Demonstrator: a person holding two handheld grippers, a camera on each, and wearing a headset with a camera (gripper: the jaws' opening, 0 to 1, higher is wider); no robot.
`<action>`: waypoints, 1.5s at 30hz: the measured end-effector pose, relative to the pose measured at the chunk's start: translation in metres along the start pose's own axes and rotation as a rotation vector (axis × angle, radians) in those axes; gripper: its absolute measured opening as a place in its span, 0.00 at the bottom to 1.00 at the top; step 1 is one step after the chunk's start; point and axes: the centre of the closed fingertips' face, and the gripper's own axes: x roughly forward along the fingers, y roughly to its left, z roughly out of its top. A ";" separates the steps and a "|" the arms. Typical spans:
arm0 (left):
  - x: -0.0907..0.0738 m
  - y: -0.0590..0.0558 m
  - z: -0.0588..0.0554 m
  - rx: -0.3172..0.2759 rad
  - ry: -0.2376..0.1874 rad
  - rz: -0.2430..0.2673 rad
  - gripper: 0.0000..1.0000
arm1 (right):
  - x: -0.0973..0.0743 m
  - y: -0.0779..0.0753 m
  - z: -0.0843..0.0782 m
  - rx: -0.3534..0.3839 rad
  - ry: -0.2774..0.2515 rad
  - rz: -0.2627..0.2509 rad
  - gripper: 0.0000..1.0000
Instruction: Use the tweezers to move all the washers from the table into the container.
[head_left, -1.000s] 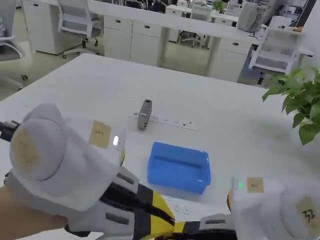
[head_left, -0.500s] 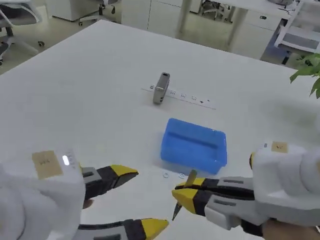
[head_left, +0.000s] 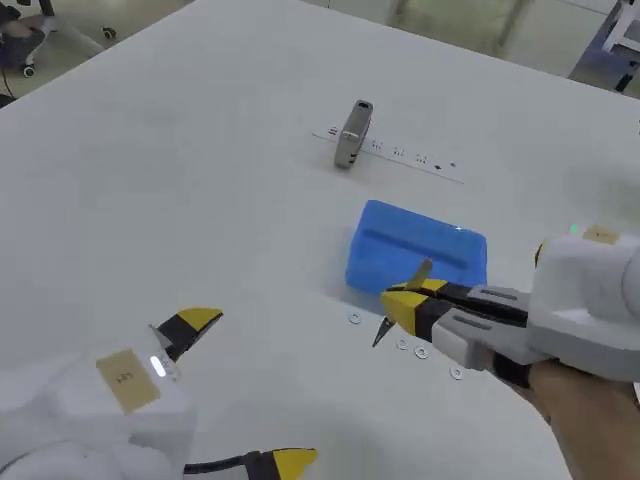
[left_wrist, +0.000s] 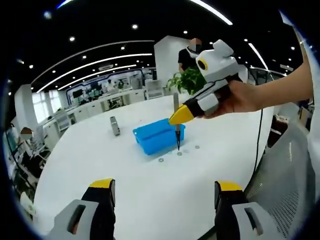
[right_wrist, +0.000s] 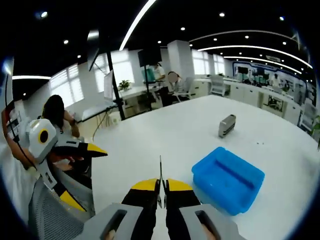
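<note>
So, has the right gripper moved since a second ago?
Yes: the right gripper moved up toward the blue container, tweezers tip now by the washers.

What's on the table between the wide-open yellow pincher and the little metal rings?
Nothing. In the head view, the stretch from the left gripper to the washers is bare white table; the left gripper view shows the same.

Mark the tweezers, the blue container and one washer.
tweezers (left_wrist: 177, 137), left gripper view, shaft near the tip
blue container (head_left: 420, 248), head view, bare inside floor
washer (head_left: 354, 318), head view, ring of the leftmost one
</note>
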 end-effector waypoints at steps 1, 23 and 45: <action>0.000 0.002 0.000 -0.005 -0.005 0.008 0.85 | 0.002 -0.003 -0.001 -0.003 -0.002 -0.016 0.01; 0.005 0.015 -0.025 -0.065 0.103 0.058 0.90 | 0.061 -0.052 -0.019 0.020 -0.055 -0.132 0.02; 0.006 0.012 -0.028 -0.048 0.129 0.056 0.89 | 0.063 -0.057 -0.035 0.010 -0.009 -0.162 0.01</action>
